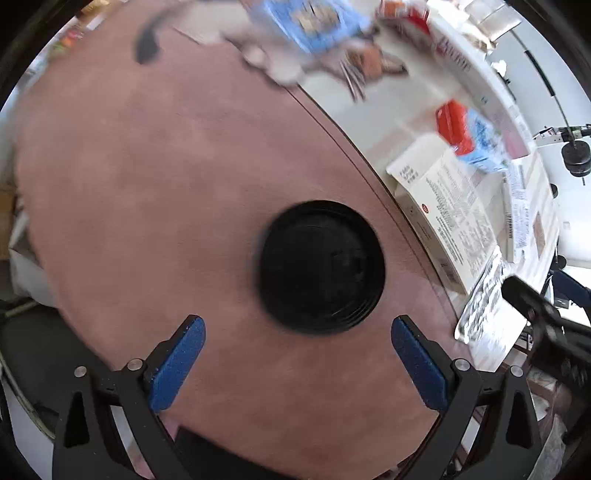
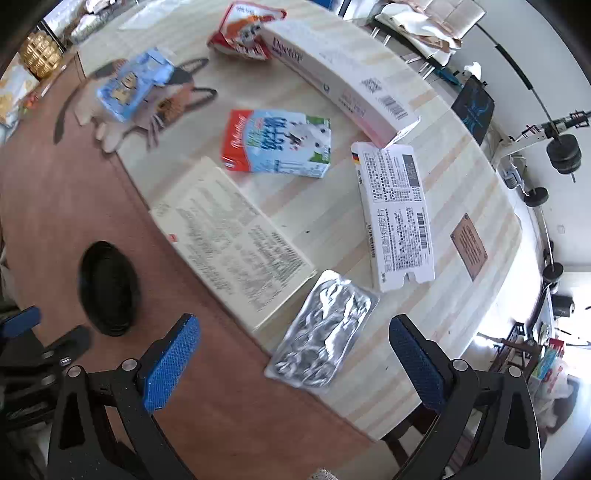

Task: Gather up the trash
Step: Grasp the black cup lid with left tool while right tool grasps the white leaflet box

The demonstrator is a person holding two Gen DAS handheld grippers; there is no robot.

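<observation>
Tabletop (image 2: 229,398) stretched under both your grippers: reddish-brown wood nearer you, a pale striped mat (image 2: 461,295) ahead of your right gripper (image 2: 293,363). That gripper hung wide open and empty, with a crinkled foil packet (image 2: 325,339) just ahead between its fingers. Your left gripper (image 1: 297,363) was equally spread, holding nothing, with a black lid (image 1: 321,267) just in front. Farther ahead lay a cream box (image 2: 236,240) and a milk carton (image 2: 277,142). Motion blur smeared a blue packet (image 1: 314,22), cut off by the left view's top edge.
</observation>
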